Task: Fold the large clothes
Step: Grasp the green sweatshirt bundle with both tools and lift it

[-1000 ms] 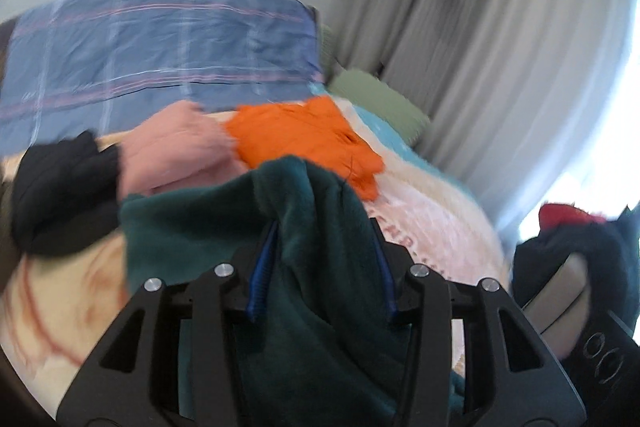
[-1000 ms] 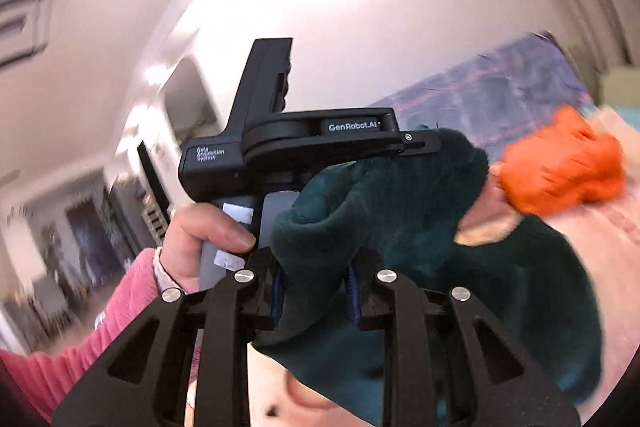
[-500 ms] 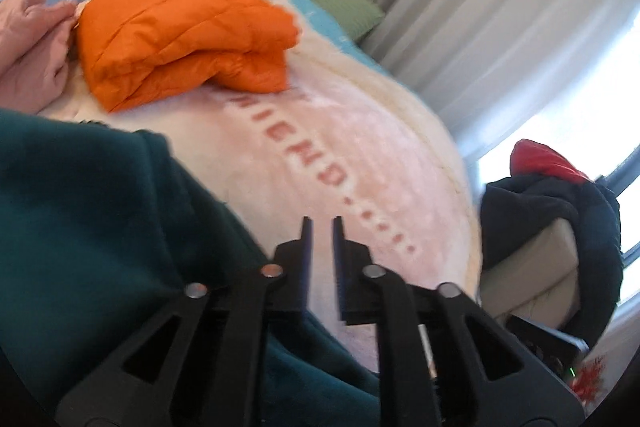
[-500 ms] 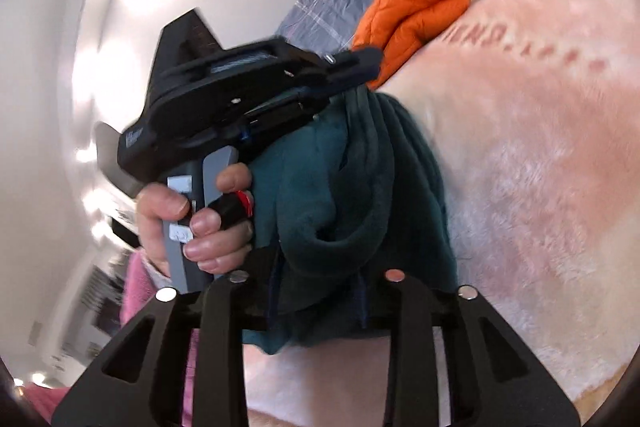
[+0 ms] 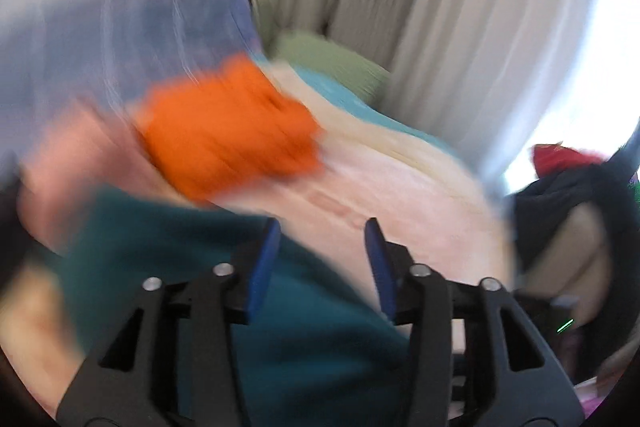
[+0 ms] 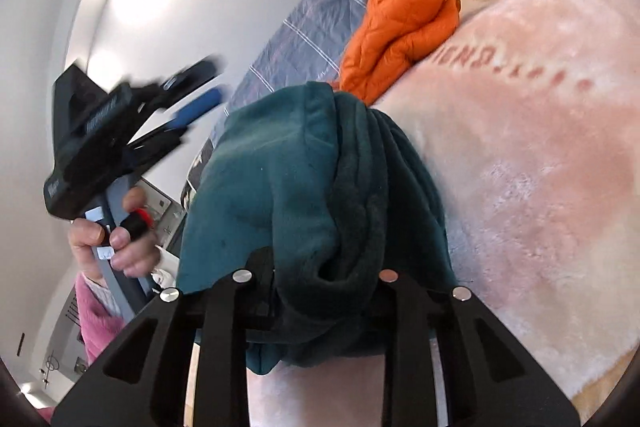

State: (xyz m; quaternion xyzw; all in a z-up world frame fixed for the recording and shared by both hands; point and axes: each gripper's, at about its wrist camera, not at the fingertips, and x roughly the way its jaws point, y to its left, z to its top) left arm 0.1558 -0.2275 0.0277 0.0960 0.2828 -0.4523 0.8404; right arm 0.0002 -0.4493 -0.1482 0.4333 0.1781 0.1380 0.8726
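Note:
A dark green fleece garment [image 6: 320,195] hangs bunched from my right gripper [image 6: 326,267], which is shut on it above the pink blanket [image 6: 540,147]. My left gripper [image 5: 322,255] is open and empty, its blue pads [image 5: 262,267] apart, with the green fleece [image 5: 280,327] below and left of it; this view is blurred. In the right wrist view the left gripper [image 6: 192,95] is held up to the left, clear of the fleece, jaws apart.
A folded orange puffer jacket [image 6: 396,35] lies on the bed near a blue checked quilt [image 6: 320,23]. Green pillow [image 5: 336,67] and grey curtains [image 5: 440,27] at the back. A chair with dark clothes [image 5: 572,195] stands at the right.
My left gripper has let go of the green fleece, opened and pulled away to the left. My right gripper keeps its hold and the fleece now hangs from it alone.

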